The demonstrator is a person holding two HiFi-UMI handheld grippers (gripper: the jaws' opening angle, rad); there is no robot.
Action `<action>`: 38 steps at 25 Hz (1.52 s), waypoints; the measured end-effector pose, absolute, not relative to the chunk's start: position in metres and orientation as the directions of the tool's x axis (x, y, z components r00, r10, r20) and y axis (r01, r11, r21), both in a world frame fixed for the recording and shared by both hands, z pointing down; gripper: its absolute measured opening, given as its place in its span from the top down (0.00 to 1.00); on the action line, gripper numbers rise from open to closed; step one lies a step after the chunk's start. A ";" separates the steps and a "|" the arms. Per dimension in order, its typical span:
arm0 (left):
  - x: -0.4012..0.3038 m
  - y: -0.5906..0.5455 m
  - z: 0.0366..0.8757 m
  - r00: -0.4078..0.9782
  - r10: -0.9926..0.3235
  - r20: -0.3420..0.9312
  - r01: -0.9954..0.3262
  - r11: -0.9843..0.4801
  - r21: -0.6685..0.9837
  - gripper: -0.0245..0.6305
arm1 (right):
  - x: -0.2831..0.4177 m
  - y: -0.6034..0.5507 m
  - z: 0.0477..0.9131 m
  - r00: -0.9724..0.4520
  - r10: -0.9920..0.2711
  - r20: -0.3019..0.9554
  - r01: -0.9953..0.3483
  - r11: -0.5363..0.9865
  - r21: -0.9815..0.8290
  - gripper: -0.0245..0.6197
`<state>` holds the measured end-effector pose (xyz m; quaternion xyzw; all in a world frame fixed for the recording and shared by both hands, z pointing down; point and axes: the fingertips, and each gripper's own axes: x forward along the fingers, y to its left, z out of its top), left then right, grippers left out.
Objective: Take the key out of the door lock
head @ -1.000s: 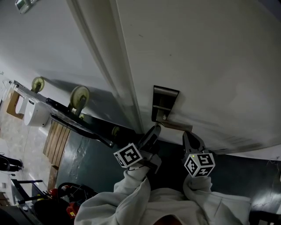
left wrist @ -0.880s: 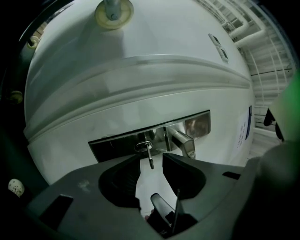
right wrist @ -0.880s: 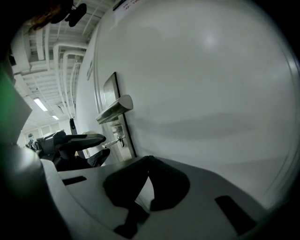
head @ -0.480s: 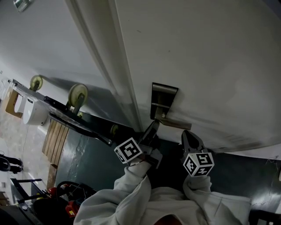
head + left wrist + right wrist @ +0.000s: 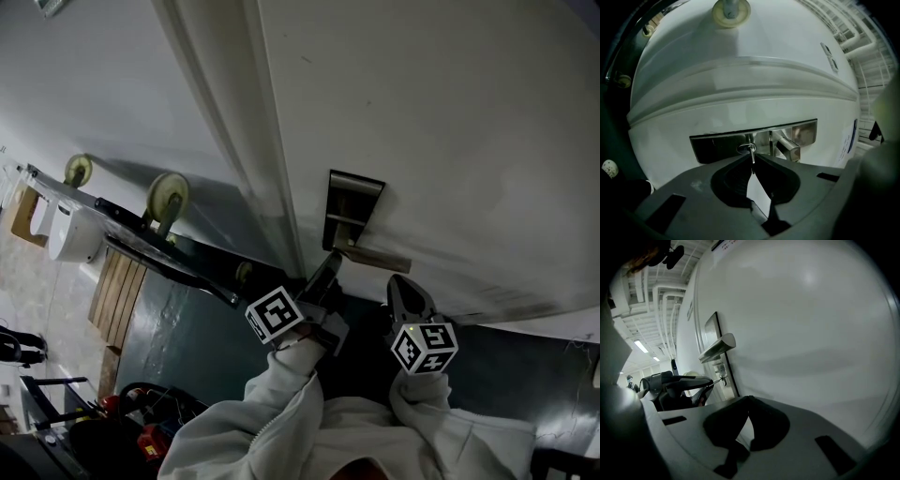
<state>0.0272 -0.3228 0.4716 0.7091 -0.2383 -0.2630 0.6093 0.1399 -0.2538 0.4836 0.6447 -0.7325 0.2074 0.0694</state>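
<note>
A small metal key point(image 5: 751, 152) sticks out of the lock cylinder in the steel lock plate point(image 5: 717, 145) on the white door point(image 5: 450, 112). Beside it on the plate is the lever handle point(image 5: 787, 146). My left gripper point(image 5: 753, 160) is at the lock, its jaws closing, with the tips pinched on the key's head. The head view shows the left gripper point(image 5: 331, 267) reaching up to the plate point(image 5: 352, 211). My right gripper point(image 5: 401, 289) hangs a little below the handle, jaws shut and empty. From the right gripper point(image 5: 749, 398) view, the key point(image 5: 723, 378) and the handle point(image 5: 717, 348) lie to the left.
The door frame point(image 5: 253, 141) runs down the left of the lock. Left of it, a trolley with pale wheels point(image 5: 167, 199) and a black bar leans at the wall. A white container point(image 5: 73, 234) and a wooden pallet point(image 5: 117, 300) lie on the dark floor.
My left gripper's jaws have gone from spread wide to pinched together at the lock, and it has edged closer to the plate. The right gripper has hardly moved.
</note>
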 end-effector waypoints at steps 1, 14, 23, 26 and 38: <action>0.026 -0.323 0.473 0.746 -0.663 -0.068 -0.030 -0.136 0.990 0.92 | 0.140 -0.253 0.483 -0.159 -0.916 0.369 -0.973 0.082 -0.214 0.88; 0.023 -0.320 0.477 0.673 -0.739 -0.028 0.016 -0.023 1.000 0.93 | 0.140 -0.248 0.480 -0.168 -0.918 0.360 -0.972 0.094 -0.215 0.88; 0.022 -0.319 0.472 0.639 -0.768 -0.026 -0.030 -0.059 0.998 0.93 | 0.147 -0.243 0.479 -0.167 -0.919 0.357 -0.973 0.094 -0.213 0.88; 0.023 -0.320 0.471 0.632 -0.774 -0.039 -0.006 -0.055 0.998 0.93 | 0.150 -0.243 0.478 -0.167 -0.918 0.359 -0.973 0.093 -0.212 0.88; 0.021 -0.320 0.473 0.606 -0.795 -0.022 -0.046 -0.063 0.997 0.93 | 0.153 -0.245 0.481 -0.174 -0.914 0.366 -0.970 0.096 -0.223 0.88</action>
